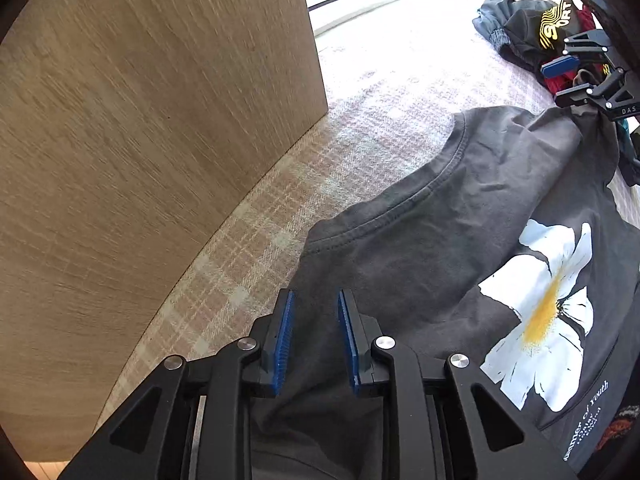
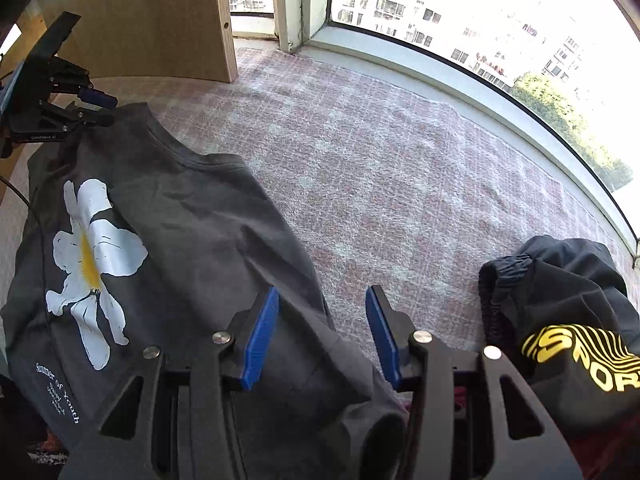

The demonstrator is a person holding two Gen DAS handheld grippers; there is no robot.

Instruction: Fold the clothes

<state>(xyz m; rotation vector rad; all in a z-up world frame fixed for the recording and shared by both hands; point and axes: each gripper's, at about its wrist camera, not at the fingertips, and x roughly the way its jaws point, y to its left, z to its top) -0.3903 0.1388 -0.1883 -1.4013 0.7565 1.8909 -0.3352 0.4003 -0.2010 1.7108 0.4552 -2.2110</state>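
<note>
A plaid-covered bed (image 2: 360,168) stretches ahead of both sets of fingers, with a wooden panel (image 1: 140,140) standing to the left of the left gripper (image 1: 316,336). A dark grey T-shirt (image 1: 420,248) with a white flower print (image 1: 548,312) lies spread on the bed, under and between both grippers. The left gripper's blue fingers (image 1: 285,340) are parted over the shirt's shoulder. The right gripper (image 2: 322,334) is also parted, its fingers (image 2: 260,340) over the opposite sleeve. A black garment with yellow lettering (image 2: 568,344) is heaped just right of the right gripper.
</note>
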